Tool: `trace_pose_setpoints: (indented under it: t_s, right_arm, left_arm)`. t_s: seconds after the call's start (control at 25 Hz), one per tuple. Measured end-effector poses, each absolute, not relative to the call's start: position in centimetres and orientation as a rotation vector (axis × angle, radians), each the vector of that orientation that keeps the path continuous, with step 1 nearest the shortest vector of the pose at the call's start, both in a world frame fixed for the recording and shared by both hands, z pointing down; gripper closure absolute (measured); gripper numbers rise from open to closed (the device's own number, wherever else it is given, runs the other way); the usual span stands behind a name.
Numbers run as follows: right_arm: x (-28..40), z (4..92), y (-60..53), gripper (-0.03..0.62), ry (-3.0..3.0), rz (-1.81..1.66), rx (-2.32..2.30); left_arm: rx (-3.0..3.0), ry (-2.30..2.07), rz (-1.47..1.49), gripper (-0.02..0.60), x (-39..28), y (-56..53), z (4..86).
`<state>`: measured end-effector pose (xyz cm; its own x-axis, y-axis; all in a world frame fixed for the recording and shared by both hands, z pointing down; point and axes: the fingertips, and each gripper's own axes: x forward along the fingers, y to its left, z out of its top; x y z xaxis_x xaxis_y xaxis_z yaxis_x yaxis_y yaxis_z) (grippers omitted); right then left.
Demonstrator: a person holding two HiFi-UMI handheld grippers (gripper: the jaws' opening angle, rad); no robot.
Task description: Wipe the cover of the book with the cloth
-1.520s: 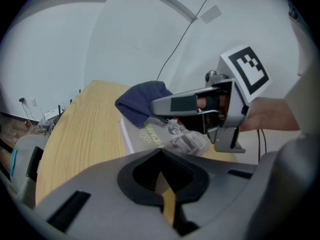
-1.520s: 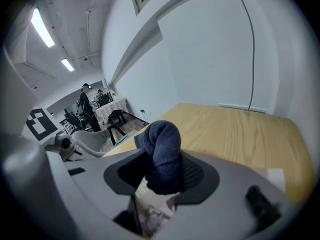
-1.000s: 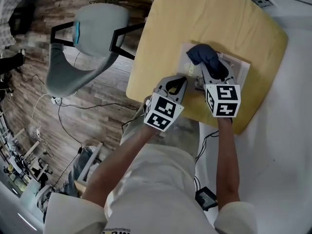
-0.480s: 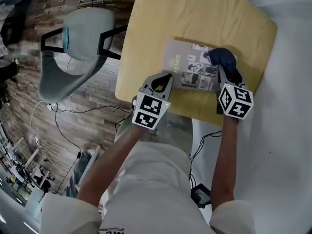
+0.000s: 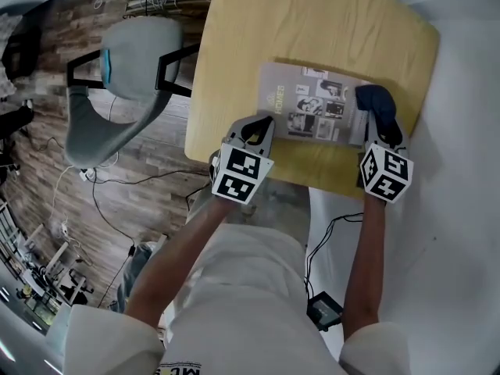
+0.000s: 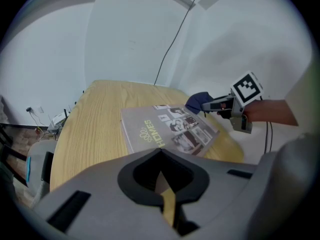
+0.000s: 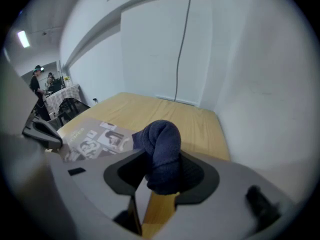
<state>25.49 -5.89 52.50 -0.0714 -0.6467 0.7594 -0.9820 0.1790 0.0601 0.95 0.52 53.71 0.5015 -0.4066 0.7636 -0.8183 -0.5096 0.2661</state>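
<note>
Wooden table [image 5: 312, 22] in our head view, with the book [image 5: 312, 112] lying flat on it and the cloth [image 5: 375, 98] at its right edge. Left gripper view: our left gripper [image 6: 162, 176] is pressed together and empty, near the book's near edge. Right gripper view: our right gripper [image 7: 160, 179] is pinching the bunched cloth.

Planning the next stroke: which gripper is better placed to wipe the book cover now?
Right. The right gripper is shut on the dark blue cloth at the right end of the book. The left gripper is shut on nothing, beside the book's near left corner.
</note>
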Motion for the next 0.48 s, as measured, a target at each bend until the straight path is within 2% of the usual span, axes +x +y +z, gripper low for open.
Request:
trace_pose_setpoints:
  t_s: [0.48]
  right_arm:
    - [8.0, 49.2, -4.4, 0.419, -2.228, 0.655, 1.120]
  left_arm:
    - [2.207, -0.951, 0.786, 0.572, 1.0, 1.8, 52.2]
